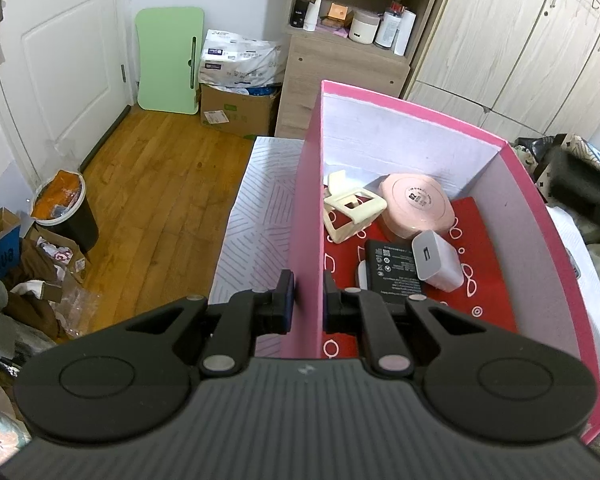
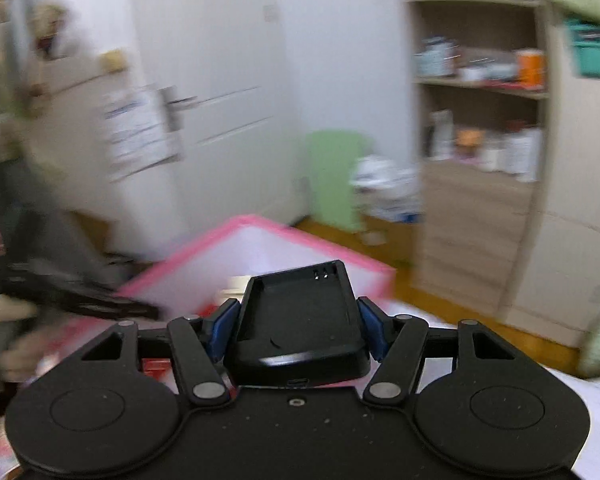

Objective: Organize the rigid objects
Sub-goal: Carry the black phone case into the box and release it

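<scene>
A pink box [image 1: 307, 200] with a red patterned lining stands on a white patterned cloth. My left gripper [image 1: 309, 300] is shut on the box's left wall, one pad on each side. Inside lie a pink round case [image 1: 416, 204], a cream plastic holder [image 1: 350, 210], a black battery [image 1: 392, 268] and a white charger plug [image 1: 436, 260]. My right gripper [image 2: 299, 330] is shut on a black charging cradle [image 2: 300, 300], carried above the near side of the pink box [image 2: 260, 240]. The right wrist view is blurred by motion.
A wooden floor [image 1: 160, 200] lies left of the cloth, with a full bin [image 1: 64, 208] and cardboard boxes [image 1: 236, 112]. A shelf unit [image 1: 352, 40] and wardrobe doors [image 1: 520, 60] stand behind the box. A green board [image 1: 168, 60] leans beside the white door [image 1: 60, 60].
</scene>
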Demonstrator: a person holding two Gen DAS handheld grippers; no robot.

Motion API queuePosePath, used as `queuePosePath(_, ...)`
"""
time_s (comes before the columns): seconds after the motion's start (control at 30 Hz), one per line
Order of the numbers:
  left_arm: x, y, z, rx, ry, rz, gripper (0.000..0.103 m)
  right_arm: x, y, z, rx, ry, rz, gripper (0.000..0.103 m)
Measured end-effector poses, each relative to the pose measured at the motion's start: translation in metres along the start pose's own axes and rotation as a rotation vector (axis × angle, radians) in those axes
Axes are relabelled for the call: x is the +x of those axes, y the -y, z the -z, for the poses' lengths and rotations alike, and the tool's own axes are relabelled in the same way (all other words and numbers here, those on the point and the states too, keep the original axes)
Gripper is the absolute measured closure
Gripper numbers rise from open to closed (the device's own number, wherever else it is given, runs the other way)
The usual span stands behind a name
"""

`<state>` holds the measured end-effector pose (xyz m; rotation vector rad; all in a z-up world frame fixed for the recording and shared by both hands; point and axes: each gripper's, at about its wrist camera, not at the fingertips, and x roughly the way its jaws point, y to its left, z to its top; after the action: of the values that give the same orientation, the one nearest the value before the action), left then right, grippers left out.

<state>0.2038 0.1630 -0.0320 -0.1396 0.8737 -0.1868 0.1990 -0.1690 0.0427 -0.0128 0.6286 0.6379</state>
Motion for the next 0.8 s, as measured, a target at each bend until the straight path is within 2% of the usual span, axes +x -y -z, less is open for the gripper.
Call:
queuePosePath(0.1,-0.001,-0.001,-0.001,-0.015,0.011,0.009,0.092,0.033,-0.017,-0.010,-0.016,-0.096,-0.127,0.035)
queuePosePath(0.2,-0.002,0.002,-0.001,-0.005,0.018,0.005,0.092,0.072,-0.029,-0.014,-0.020,-0.199,-0.176,0.035)
queuePosePath(0.33,-0.003,0.003,0.000,-0.002,0.029,0.009,0.092,0.115,-0.042,-0.018,-0.018,-0.293,-0.136,0.035)
queuePosePath(0.47,-0.005,0.000,0.002,-0.010,0.030,0.016,0.092,0.133,-0.048,-0.022,-0.053,-0.320,-0.064,0.035)
queuePosePath(0.67,-0.003,0.008,-0.001,0.019,0.025,-0.006,0.092,0.162,-0.042,-0.028,0.117,-0.453,-0.148,0.035)
queuePosePath(0.8,-0.003,0.005,-0.001,0.003,0.027,0.001,0.092,0.178,-0.041,-0.025,0.141,-0.471,-0.103,0.035)
